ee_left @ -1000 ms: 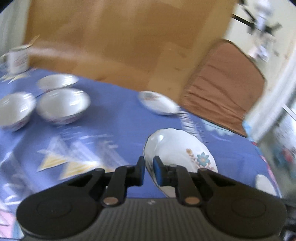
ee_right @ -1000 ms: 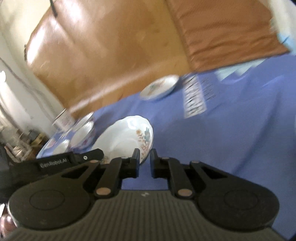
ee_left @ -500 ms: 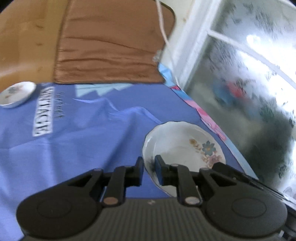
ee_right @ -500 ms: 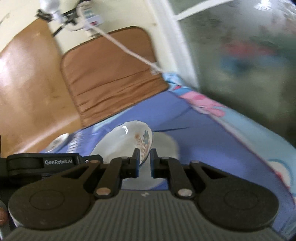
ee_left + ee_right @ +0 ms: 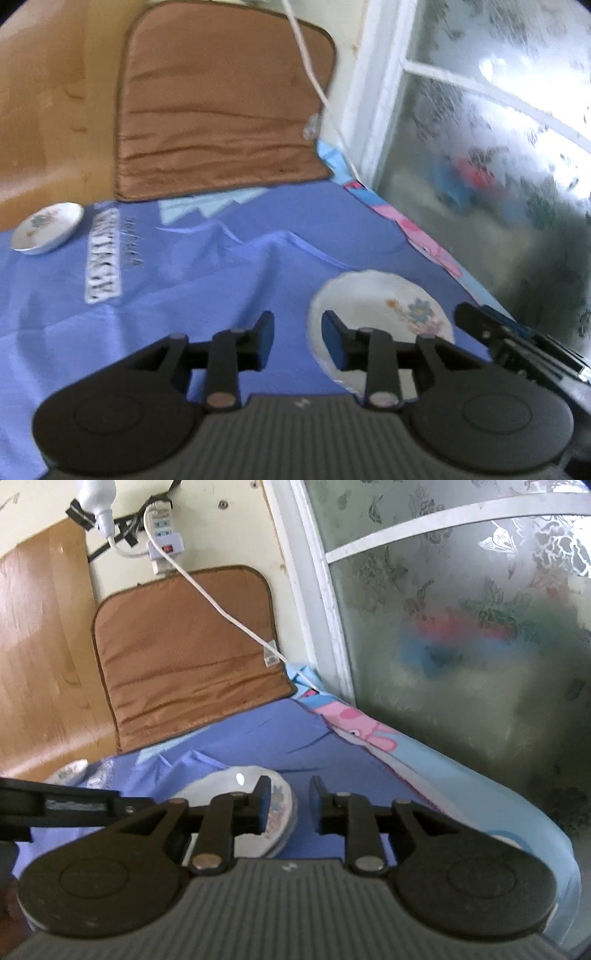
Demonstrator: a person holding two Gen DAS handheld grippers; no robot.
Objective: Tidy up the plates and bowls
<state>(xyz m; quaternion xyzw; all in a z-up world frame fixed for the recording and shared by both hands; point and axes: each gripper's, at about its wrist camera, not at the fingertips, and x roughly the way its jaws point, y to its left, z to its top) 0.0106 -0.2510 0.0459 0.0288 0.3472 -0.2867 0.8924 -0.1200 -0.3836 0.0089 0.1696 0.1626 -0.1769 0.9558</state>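
Both grippers, left (image 5: 297, 338) and right (image 5: 288, 803), were opening off the floral plate (image 5: 373, 299), apparently set down on the blue cloth (image 5: 207, 280).

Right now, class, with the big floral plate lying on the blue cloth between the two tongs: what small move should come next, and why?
Probably draw both tongs back off the floral plate. It lies flat on the blue cloth, and the left tongs and right tongs are opening, each with a finger on either side of the rim and no pad pressing it.
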